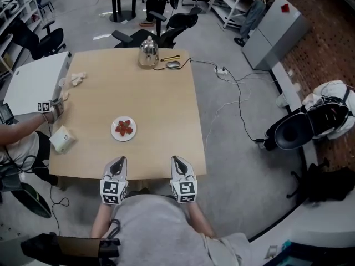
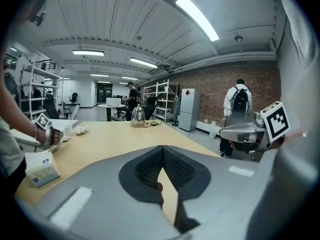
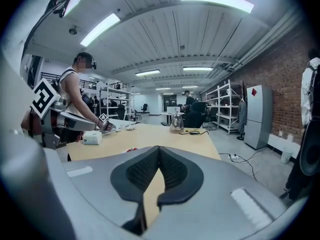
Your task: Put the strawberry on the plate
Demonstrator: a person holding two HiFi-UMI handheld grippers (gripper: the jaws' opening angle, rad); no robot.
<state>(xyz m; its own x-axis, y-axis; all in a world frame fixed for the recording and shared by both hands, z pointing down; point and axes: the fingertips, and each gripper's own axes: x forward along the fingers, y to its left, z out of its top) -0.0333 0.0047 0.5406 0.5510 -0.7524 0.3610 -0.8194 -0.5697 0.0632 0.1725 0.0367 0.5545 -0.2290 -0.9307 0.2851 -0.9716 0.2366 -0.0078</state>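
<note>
A small white plate (image 1: 123, 129) sits near the middle of the wooden table (image 1: 161, 98), with red strawberry pieces (image 1: 124, 127) lying on it. My left gripper (image 1: 117, 163) rests at the table's near edge, below the plate, its jaws shut and empty. The right gripper (image 1: 176, 161) is beside it to the right, also shut with nothing held. In the left gripper view the pads (image 2: 162, 165) meet at their tips. A bit of red strawberry (image 3: 131, 149) peeks over the right gripper's body in the right gripper view.
A metal kettle (image 1: 148, 52), a mouse (image 1: 173, 64) and cables lie at the table's far edge. A tissue box (image 1: 62, 139) and another person's hand with a marker cube (image 1: 51, 107) are at the left edge. Office chairs stand beyond; cables trail on the floor at right.
</note>
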